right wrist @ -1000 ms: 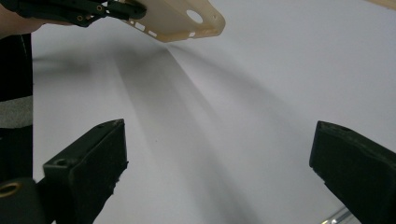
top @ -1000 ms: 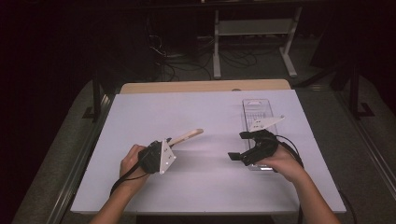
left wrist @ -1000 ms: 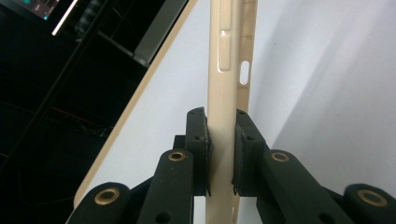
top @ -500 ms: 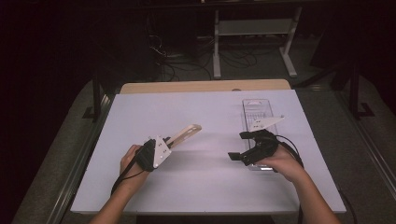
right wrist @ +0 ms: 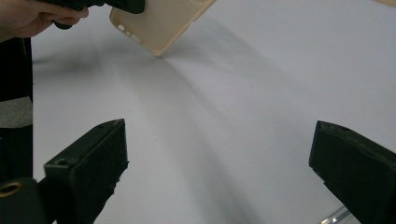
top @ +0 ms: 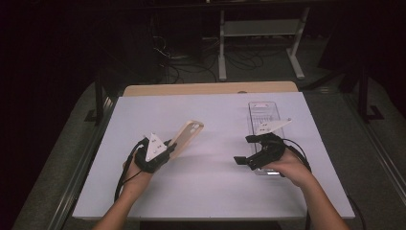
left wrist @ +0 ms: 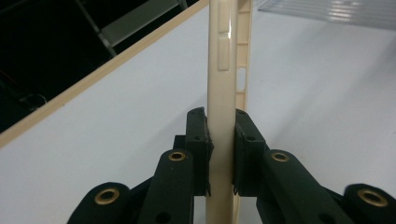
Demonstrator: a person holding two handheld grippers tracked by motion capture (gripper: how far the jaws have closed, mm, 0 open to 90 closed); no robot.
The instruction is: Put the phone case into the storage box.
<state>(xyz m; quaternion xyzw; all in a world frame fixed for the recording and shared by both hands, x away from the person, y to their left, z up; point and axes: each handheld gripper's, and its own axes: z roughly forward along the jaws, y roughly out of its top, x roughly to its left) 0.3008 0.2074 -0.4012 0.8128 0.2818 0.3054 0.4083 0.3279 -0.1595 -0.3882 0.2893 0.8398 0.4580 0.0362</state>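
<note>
Nearest the person, in the high view, the left gripper (top: 160, 151) is clamped on a cream phone case (top: 186, 138) and holds it off the white table (top: 210, 191), slanting up and away toward the far side. The left gripper view shows the grip closely: both black pads (left wrist: 201, 140) press flat against the case's thin edge, jaws narrow, with the case (left wrist: 223, 70) running straight up between them — side button bumps and small cut-outs along its rim are plain here, though not from above.

The right gripper (top: 253, 149) rests low at the near end of a clear plastic tray (top: 262, 111), jaws spread wide with nothing between them. The right gripper view confirms this — bare table (right wrist: 243, 116) lies between its two pads, and farther off the lower corner of the case (right wrist: 161, 23) hangs just above the tabletop, casting a soft shadow, with the left hand (right wrist: 32, 16) at the upper corner.

Beyond the tray the table's wooden far edge (top: 210, 89) shows.
</note>
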